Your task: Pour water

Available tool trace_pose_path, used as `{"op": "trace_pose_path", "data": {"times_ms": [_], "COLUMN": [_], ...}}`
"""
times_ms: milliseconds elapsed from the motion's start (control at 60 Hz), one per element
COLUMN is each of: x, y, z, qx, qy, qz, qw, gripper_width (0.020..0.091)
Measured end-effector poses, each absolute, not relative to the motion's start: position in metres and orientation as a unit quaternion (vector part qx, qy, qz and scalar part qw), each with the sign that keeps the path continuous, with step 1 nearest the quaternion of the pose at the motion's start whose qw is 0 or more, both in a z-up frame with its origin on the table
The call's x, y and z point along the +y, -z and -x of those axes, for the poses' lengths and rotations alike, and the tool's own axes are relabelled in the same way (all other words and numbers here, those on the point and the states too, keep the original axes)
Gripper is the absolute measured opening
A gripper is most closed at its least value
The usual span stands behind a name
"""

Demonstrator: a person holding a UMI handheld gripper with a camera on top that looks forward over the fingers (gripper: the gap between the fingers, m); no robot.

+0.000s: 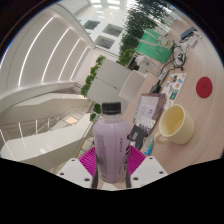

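Note:
A clear plastic bottle (111, 138) with a dark cap and a pale purple tint stands upright between my fingers. My gripper (112, 160) is shut on the bottle, with both magenta pads (88, 157) pressing its lower sides. Just to the right of the bottle and a little beyond it sits a pale yellow cup (173, 123) with a handle, open side up, on the white table (195, 150). The bottle's base is hidden behind my fingers.
A red round disc (205, 87) lies on the table beyond the cup. A tablet or box (148, 108) with cluttered items stands behind the bottle. Green plants (97, 75) and white curved railings fill the left.

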State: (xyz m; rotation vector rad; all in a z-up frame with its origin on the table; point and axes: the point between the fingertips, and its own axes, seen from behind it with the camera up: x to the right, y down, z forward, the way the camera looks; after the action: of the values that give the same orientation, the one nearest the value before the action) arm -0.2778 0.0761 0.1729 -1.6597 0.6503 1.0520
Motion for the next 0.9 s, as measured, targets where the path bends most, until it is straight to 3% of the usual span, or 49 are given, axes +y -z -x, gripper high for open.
{"op": "trace_pose_path", "data": {"times_ms": [67, 283, 333, 650, 767, 900], "x": [0.085, 0.113, 0.119, 0.132, 0.127, 0.101], "y": [-0.199, -0.184, -0.171, -0.176, -0.193, -0.259], "z": [0.274, 0.247, 0.245, 0.256, 0.266, 0.241], "qx": [0.335, 0.517, 0.544, 0.587, 0.529, 0.273], "qy": [-0.510, -0.687, -0.685, -0.694, -0.679, -0.569], "qz": [0.641, 0.444, 0.425, 0.379, 0.460, 0.626], "qw": [0.466, 0.252, 0.232, 0.172, 0.218, 0.458], "gripper_width": [0.0371, 0.0371, 0.0371, 0.0369, 0.0371, 0.0371]}}
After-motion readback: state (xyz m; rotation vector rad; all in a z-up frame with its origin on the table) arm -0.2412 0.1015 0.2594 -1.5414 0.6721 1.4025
